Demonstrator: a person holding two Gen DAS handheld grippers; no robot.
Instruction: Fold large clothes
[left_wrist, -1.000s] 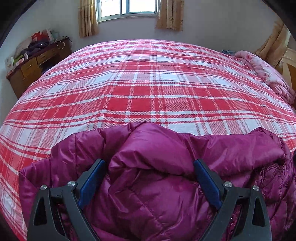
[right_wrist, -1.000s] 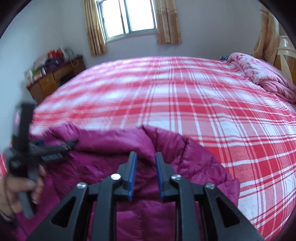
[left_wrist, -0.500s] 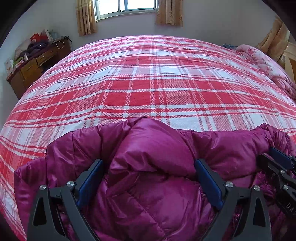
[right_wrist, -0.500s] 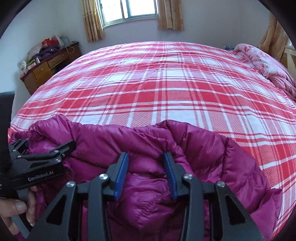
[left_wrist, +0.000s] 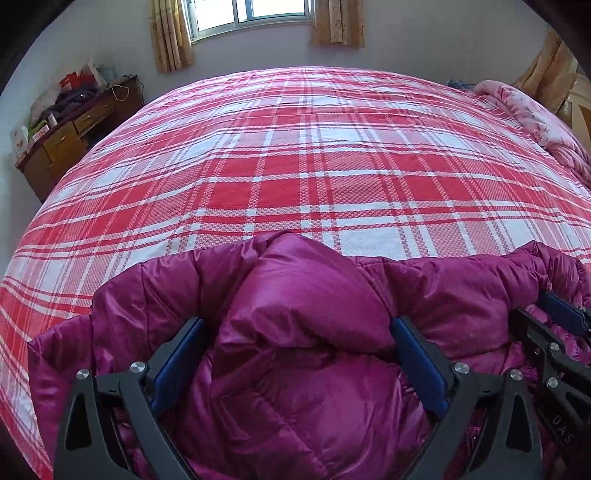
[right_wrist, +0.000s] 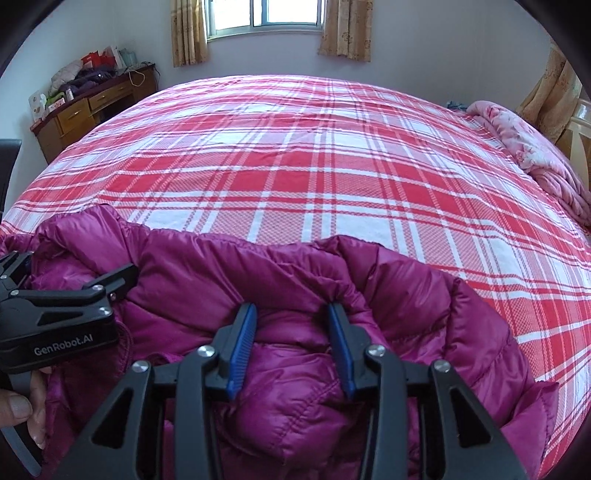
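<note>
Your left gripper (left_wrist: 295, 354) was spread wide around a puffy ridge of the jacket (left_wrist: 314, 387) and your right gripper (right_wrist: 291, 343) stood half-open, neither pinching, so the slick, bunched magenta quilting at the bed's (left_wrist: 295, 166) near edge could have slipped free.

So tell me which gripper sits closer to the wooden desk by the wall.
Left. The left gripper straddles the purple jacket on the side toward the wooden desk; the right gripper works the jacket on the side away from it.
</note>
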